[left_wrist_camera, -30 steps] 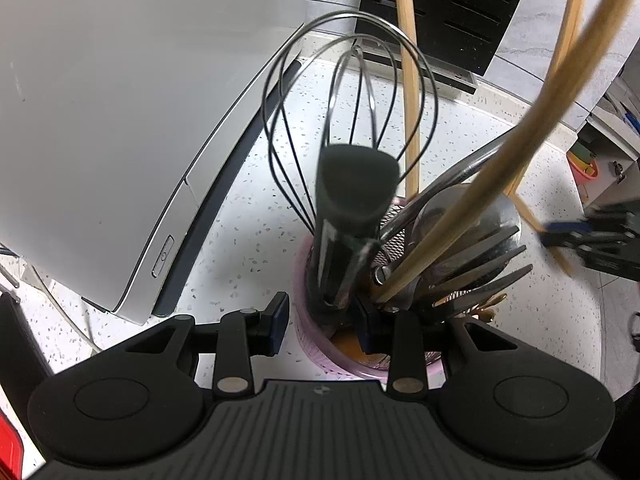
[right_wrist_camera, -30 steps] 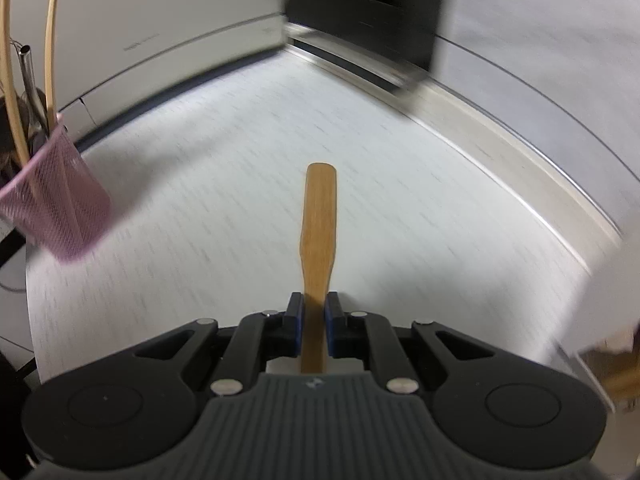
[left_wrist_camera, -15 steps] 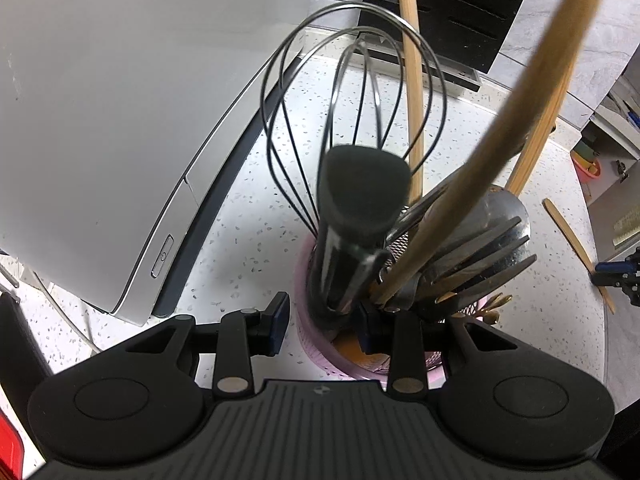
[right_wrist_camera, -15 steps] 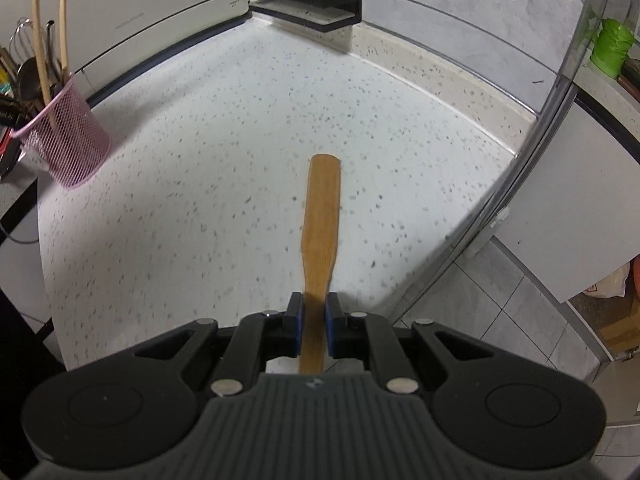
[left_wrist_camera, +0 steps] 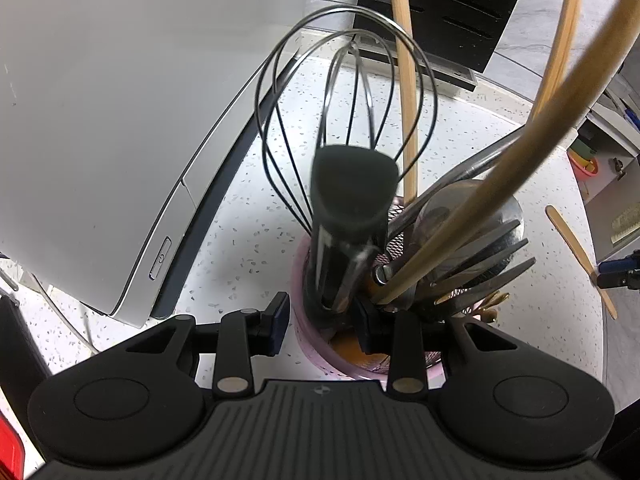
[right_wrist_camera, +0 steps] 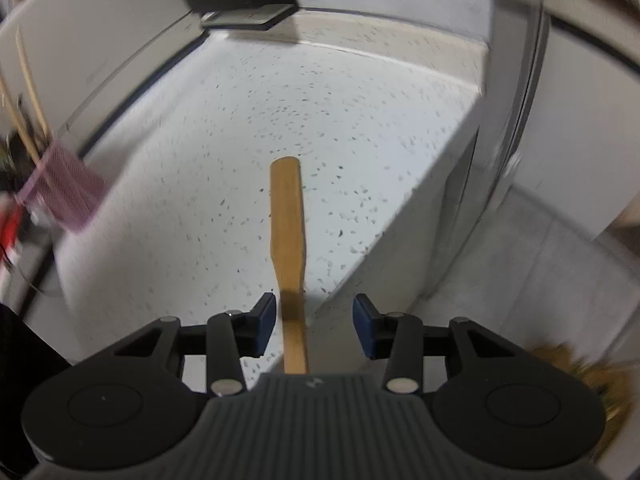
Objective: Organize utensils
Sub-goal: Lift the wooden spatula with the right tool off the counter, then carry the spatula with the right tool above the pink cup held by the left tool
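Whisk [left_wrist_camera: 348, 200] hides whether left tongs [left_wrist_camera: 320, 324] grip holder [left_wrist_camera: 301, 340]; right tongs [right_wrist_camera: 314, 326] opening around spatula [right_wrist_camera: 287, 216].

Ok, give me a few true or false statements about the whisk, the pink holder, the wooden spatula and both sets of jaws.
1. The whisk stands in the pink holder. True.
2. The right gripper is clamped on the spatula. False: its jaws are opening, with the spatula between them untouched by the pads.
3. The spatula lies near the counter edge. True.
4. The holder contains only the whisk. False: forks, a spoon and wooden sticks are in it too.
5. The left gripper sits at the holder's rim. True.
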Motion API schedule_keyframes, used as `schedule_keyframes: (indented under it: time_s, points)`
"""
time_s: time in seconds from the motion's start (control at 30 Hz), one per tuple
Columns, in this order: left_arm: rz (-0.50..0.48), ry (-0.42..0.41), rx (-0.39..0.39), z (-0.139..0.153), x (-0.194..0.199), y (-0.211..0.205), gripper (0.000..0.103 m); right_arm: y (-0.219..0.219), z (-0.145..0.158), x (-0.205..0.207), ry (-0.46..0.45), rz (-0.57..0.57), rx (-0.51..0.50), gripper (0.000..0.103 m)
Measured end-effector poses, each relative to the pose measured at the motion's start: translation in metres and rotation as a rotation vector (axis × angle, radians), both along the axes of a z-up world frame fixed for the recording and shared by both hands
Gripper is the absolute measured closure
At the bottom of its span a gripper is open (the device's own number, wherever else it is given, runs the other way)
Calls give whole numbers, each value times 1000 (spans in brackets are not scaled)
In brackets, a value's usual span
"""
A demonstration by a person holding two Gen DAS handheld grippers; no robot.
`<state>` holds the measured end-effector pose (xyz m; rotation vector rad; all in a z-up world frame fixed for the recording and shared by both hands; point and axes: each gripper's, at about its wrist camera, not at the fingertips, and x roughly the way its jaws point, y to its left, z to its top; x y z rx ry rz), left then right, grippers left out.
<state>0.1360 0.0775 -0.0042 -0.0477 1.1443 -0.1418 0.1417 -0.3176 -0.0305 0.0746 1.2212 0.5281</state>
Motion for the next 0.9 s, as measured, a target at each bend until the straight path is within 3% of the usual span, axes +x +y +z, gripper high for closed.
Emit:
schedule_keyframes:
  time_s: [0.1,0.17,0.5,0.7,0.9]
  points:
    - [0,1,0,0,0,0,63,-15,-17,7,110,-69,142,61]
    - [0,1,2,1,0,0,63,-20,-26,11,145,-107,164,64]
    - [-1,1,4,1,0,-2,63,-34,-27,1,192,-117,251,101]
    - [5,6,3,1,2,-2,63,-31,-14,-11,139,-91,244,103]
    - [6,3,2,0,3,-3,65,-2,19,-18,31,16,114,103]
